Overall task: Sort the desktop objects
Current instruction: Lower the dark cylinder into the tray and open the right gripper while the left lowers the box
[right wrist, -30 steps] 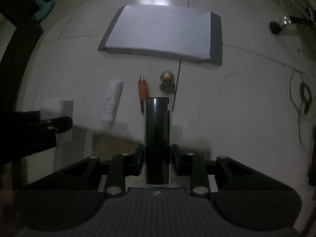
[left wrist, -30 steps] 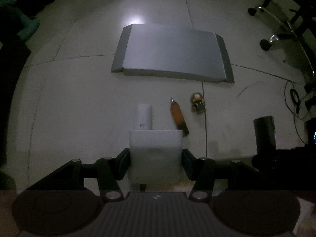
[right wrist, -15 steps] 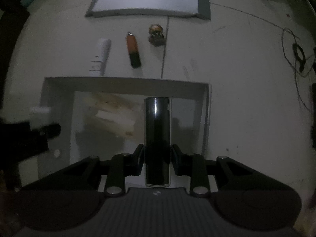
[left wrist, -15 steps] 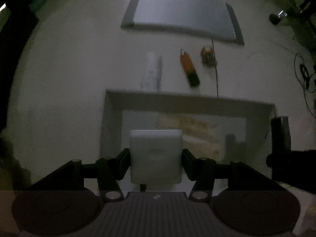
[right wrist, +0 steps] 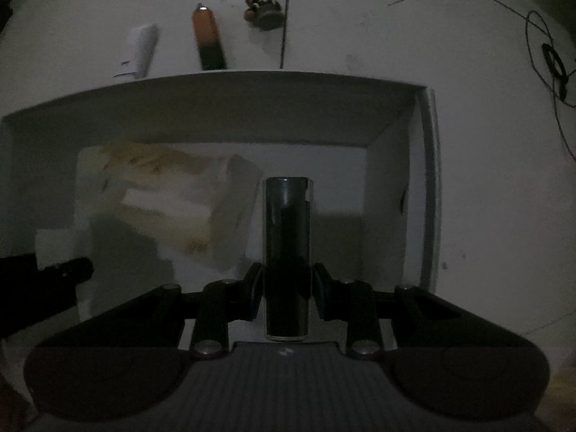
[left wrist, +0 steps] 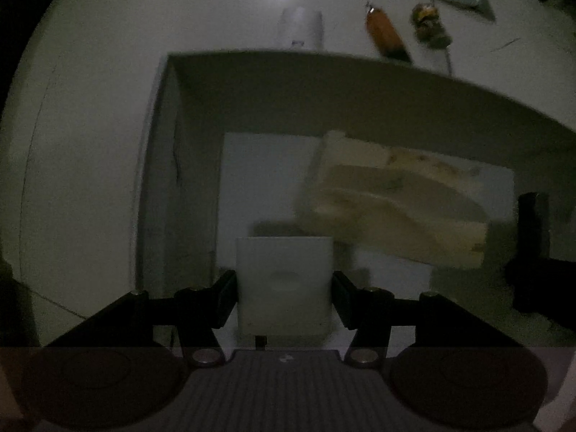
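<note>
Below my fingers the open box (right wrist: 428, 180) has bare bottom on its right half and in its near left corner, room enough to go down. The crumpled cream packing (left wrist: 392, 205) fills the middle-left, and the box walls hem both sides. Beyond the far wall I think the white stick (right wrist: 142, 50), orange pen (right wrist: 208, 39) and small figurine (right wrist: 264, 3) crowd the floor, though it's dim.

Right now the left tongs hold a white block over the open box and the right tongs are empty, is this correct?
Not quite: the right tongs are not empty. The right wrist view shows them shut on a dark cylinder over the open box. The left tongs do hold the white block.
</note>
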`<control>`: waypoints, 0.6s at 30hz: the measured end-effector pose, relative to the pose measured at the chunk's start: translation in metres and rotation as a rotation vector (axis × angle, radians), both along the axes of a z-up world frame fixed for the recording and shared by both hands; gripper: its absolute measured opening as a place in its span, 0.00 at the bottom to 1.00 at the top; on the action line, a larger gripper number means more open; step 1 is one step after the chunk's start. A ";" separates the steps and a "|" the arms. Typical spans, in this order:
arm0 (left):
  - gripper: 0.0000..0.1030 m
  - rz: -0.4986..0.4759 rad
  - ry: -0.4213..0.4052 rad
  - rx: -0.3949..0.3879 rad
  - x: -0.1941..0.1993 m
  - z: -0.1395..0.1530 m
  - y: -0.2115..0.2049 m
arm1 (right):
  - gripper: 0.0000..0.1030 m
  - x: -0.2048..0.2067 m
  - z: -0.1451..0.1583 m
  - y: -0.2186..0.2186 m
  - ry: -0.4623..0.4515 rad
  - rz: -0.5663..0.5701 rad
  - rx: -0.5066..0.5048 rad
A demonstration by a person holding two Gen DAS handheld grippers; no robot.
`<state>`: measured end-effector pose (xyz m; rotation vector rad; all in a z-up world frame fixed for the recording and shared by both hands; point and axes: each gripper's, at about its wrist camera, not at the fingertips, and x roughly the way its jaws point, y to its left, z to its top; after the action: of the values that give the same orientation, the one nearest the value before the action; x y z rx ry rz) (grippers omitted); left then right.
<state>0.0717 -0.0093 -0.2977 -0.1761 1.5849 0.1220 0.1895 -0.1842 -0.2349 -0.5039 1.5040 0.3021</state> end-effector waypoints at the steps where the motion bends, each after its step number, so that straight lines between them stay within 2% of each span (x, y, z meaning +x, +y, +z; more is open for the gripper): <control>1: 0.49 0.003 0.002 0.007 0.000 -0.005 0.001 | 0.30 0.001 -0.004 -0.001 -0.007 -0.009 0.002; 12: 0.49 0.016 0.028 0.008 0.010 -0.045 -0.009 | 0.30 0.002 -0.049 -0.011 0.002 -0.023 -0.021; 18: 0.49 0.018 0.046 0.019 0.003 -0.061 -0.010 | 0.31 -0.003 -0.061 -0.016 -0.008 -0.012 -0.024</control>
<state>0.0747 -0.0194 -0.3587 -0.1734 1.6278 0.1561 0.1862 -0.2002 -0.2958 -0.5146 1.5038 0.2731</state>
